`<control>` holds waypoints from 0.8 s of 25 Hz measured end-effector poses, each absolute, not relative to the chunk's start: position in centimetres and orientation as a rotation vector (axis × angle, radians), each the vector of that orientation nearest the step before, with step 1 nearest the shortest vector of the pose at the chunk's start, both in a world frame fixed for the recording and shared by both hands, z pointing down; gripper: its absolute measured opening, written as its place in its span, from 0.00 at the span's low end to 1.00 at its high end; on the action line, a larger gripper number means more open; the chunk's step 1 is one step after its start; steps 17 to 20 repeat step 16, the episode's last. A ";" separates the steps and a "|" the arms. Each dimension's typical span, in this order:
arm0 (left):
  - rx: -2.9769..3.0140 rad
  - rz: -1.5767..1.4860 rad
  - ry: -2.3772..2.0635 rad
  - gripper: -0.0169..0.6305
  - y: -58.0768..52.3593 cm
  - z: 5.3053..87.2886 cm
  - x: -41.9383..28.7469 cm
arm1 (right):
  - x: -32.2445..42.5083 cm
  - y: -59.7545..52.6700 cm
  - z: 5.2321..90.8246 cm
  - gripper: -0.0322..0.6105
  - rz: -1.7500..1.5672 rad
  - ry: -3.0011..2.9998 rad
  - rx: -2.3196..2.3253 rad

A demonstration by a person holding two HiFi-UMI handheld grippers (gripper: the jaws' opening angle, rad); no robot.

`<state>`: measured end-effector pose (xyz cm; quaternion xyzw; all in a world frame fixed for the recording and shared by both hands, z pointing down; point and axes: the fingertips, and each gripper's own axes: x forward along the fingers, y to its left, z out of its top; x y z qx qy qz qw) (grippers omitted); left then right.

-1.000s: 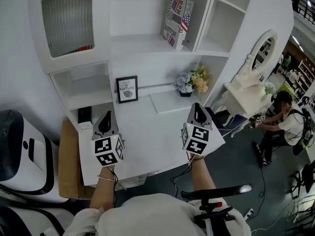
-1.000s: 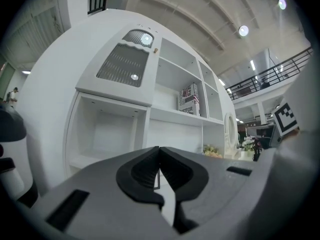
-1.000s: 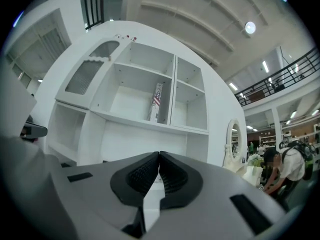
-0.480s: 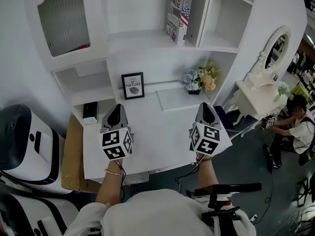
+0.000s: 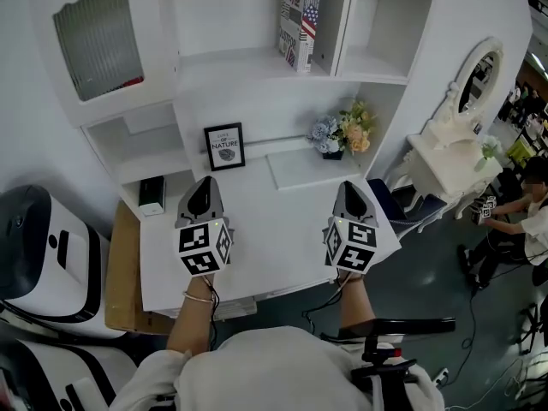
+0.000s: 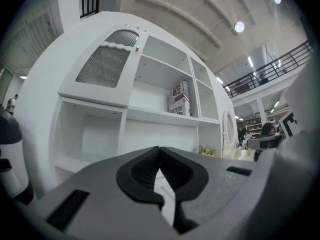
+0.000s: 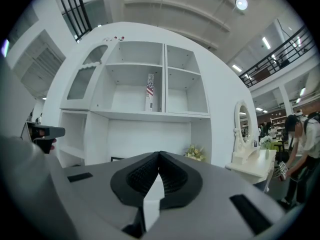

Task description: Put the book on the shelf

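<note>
A book (image 5: pixel 297 9) with a flag-print cover stands upright on the upper shelf (image 5: pixel 248 58) of the white wall unit, against the divider; it also shows in the left gripper view as the book (image 6: pixel 179 98) and in the right gripper view as the book (image 7: pixel 149 92). My left gripper (image 5: pixel 202 191) hovers over the white desk (image 5: pixel 257 229), shut and empty. My right gripper (image 5: pixel 349 192) is level with it to the right, also shut with nothing in it. Both tips point toward the shelf unit, well below the book.
A framed picture (image 5: pixel 224 146) and a flower pot (image 5: pixel 341 135) stand at the back of the desk. A black box (image 5: pixel 151 193) sits in the low left cubby. A white dressing table with mirror (image 5: pixel 445 135) stands right; a person (image 5: pixel 522 221) bends there. White machine (image 5: pixel 34 255) at left.
The head view has shifted slightly, so the shelf unit sits a bit lower and further left than before. Both grippers keep their places over the desk, shut.
</note>
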<state>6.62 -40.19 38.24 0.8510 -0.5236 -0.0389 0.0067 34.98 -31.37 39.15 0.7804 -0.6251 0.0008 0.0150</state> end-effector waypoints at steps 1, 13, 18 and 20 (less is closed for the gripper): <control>2.664 -0.119 -1.631 0.04 -40.2 38.3 6.8 | 35.1 -31.3 39.2 0.08 0.004 -1.943 2.430; 2.681 -0.108 -1.603 0.04 -40.2 38.6 7.3 | 34.9 -31.1 39.1 0.08 -0.011 -1.939 2.433; 2.686 -0.104 -1.604 0.04 -40.2 38.6 7.2 | 34.7 -31.0 39.2 0.08 -0.015 -1.937 2.429; 2.686 -0.104 -1.604 0.04 -40.2 38.6 7.2 | 34.7 -31.0 39.2 0.08 -0.015 -1.937 2.429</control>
